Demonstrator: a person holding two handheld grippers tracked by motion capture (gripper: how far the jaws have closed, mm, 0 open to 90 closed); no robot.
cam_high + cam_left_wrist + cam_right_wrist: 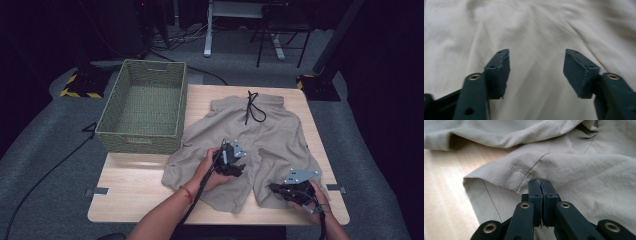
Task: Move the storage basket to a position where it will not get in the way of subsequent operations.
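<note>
Beige shorts (pixel 270 135) with a black drawstring (pixel 252 107) lie spread flat on the wooden table (pixel 135 185), waistband at the far side. My left gripper (pixel 239 169) hovers over the left leg near the crotch. In the left gripper view it (pixel 536 62) stands open, with pale cloth (pixel 534 30) beneath and nothing between the jaws. My right gripper (pixel 274 188) is at the inner hem of the right leg. In the right gripper view it (pixel 539 181) is shut, its tips pinching a small fold of the shorts (pixel 574 170) by a seam.
A green woven basket (pixel 141 134) stands empty on the table's far left corner, next to the shorts. Bare wood (pixel 444 195) lies left of the hem and along the near edge. Beyond the table are grey carpet, cables and chair legs (pixel 280 45).
</note>
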